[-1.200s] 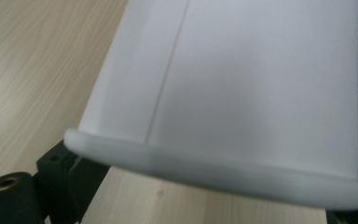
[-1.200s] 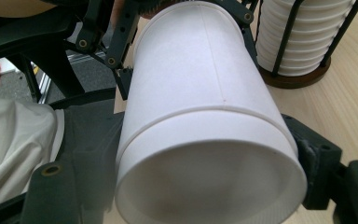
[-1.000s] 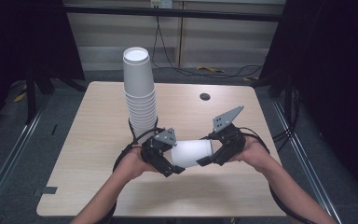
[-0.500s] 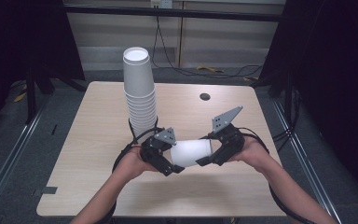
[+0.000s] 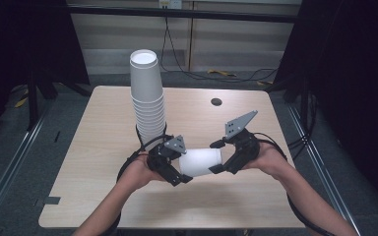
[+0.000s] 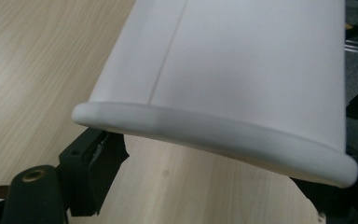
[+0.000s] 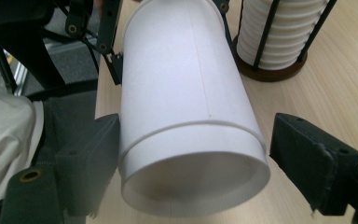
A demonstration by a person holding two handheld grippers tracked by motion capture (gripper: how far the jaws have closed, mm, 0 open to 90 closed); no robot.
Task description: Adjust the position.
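We have a white paper cup (image 5: pixel 200 162) lying on its side above the near-centre of the table (image 5: pixel 98 147), held between the two grippers, wide rolled rim to the left, narrower base to the right. It looks clean and undented, with a straight side seam running along its length; in the right gripper view the recessed bottom (image 7: pixel 200 179) faces the camera with a stepped band just behind it. Left gripper (image 5: pixel 170 169) is clamped on the rim end: in the left gripper view the rolled lip (image 6: pixel 214 140) runs right across the jaws, with a black pad showing at each end of it, so it carries the cup. Right gripper (image 5: pixel 224 156) sits at the base end and its jaws have just been opening; the cup's base is between them, the left pad (image 7: pixel 93 158) just beside or touching the wall, we can't tell which, and the right pad (image 7: pixel 307 154) clearly apart from it with table showing in the gap. So right is let go, medium-wide. Both of the person's hands are near each other at the table's near half. Farther back, left of centre, a tall stack of white cups (image 5: pixel 147 98) stands upright in a black wire holder (image 7: pixel 270 51) on a dark round base. Beyond that, far right of centre, a small dark hole (image 5: pixel 216 102) in the tabletop.
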